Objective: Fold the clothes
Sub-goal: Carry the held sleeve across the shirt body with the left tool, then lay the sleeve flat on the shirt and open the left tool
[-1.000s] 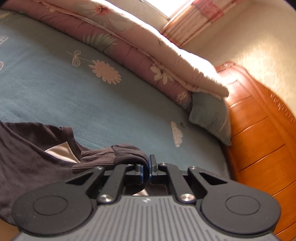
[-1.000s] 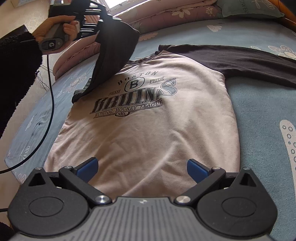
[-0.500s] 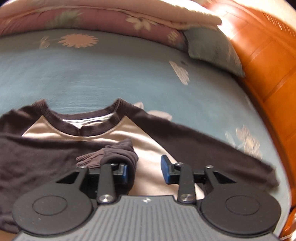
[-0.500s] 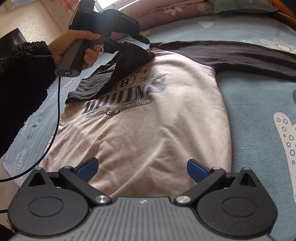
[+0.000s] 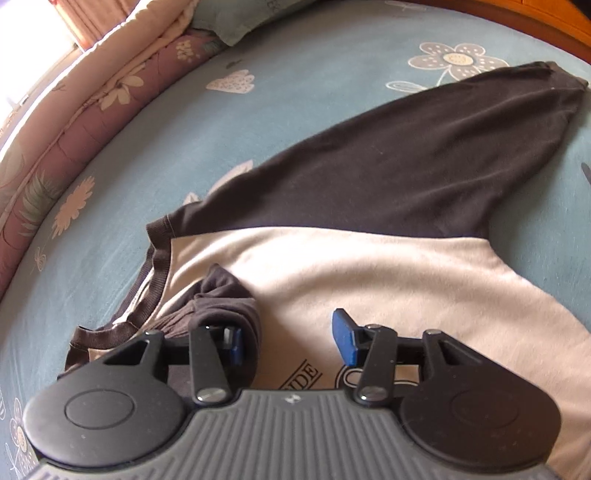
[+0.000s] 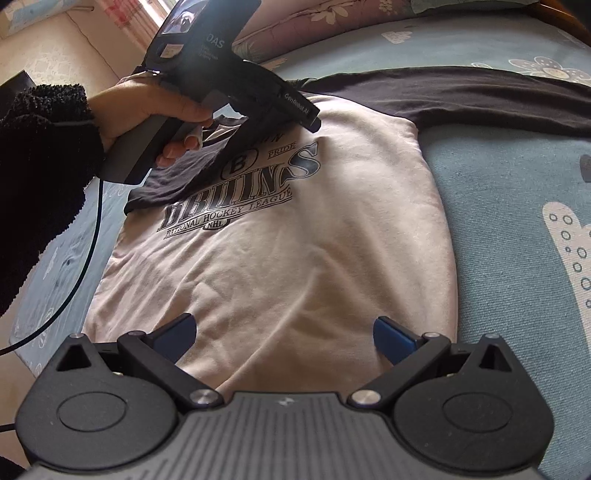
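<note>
A cream shirt with dark sleeves and a hockey print lies flat on the bed. Its one dark sleeve stretches out to the right. The other sleeve is folded across the chest, its cuff bunched against my left gripper's left finger. My left gripper points down over the collar area. Its jaws are opening, the pads stand apart, and only the cuff's edge lies in the gap. In the right wrist view the left gripper hovers over the print. My right gripper stands open above the hem, holding nothing.
The blue flowered sheet covers the bed. A folded quilt and a pillow lie along the far side, with a wooden bed frame behind. A hand and black fuzzy sleeve hold the left gripper; its cable hangs left.
The left gripper brought the dark sleeve across the chest, sank lower and rolled. Its jaws went from shut on the cuff to apart. The right gripper stayed put.
</note>
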`<action>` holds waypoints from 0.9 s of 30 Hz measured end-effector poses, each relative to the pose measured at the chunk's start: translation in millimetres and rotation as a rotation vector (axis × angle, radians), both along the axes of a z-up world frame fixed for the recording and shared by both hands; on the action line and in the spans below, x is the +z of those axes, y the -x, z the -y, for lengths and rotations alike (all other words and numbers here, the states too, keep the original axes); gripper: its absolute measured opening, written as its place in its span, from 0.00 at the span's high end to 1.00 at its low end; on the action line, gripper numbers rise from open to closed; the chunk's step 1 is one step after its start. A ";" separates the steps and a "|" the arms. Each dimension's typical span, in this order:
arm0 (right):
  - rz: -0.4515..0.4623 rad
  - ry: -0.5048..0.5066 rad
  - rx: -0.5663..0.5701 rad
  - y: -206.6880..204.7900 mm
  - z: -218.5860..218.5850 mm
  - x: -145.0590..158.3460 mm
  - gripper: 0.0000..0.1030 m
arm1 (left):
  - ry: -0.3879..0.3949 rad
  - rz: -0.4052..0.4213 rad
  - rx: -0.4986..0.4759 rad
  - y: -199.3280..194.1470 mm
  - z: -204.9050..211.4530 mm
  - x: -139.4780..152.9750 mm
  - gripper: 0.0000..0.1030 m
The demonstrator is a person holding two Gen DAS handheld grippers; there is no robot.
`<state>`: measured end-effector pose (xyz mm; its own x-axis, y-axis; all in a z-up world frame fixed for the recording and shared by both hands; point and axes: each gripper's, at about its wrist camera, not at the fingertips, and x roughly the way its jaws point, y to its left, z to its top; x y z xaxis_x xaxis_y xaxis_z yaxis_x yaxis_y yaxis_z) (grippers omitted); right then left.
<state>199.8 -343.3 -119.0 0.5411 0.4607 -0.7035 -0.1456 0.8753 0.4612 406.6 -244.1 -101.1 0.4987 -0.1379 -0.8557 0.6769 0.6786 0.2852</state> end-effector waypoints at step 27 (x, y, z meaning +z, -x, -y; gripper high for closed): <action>0.011 0.078 -0.034 -26.6 -11.7 31.8 0.00 | 0.657 -0.137 0.544 68.3 -302.8 -9.0 0.37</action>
<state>226.3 -331.5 -87.1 0.5635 0.3861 -0.7303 -0.1198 0.9129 0.3902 338.4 58.6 -110.1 0.5372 -0.3982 -0.7436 0.2100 0.9169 -0.3394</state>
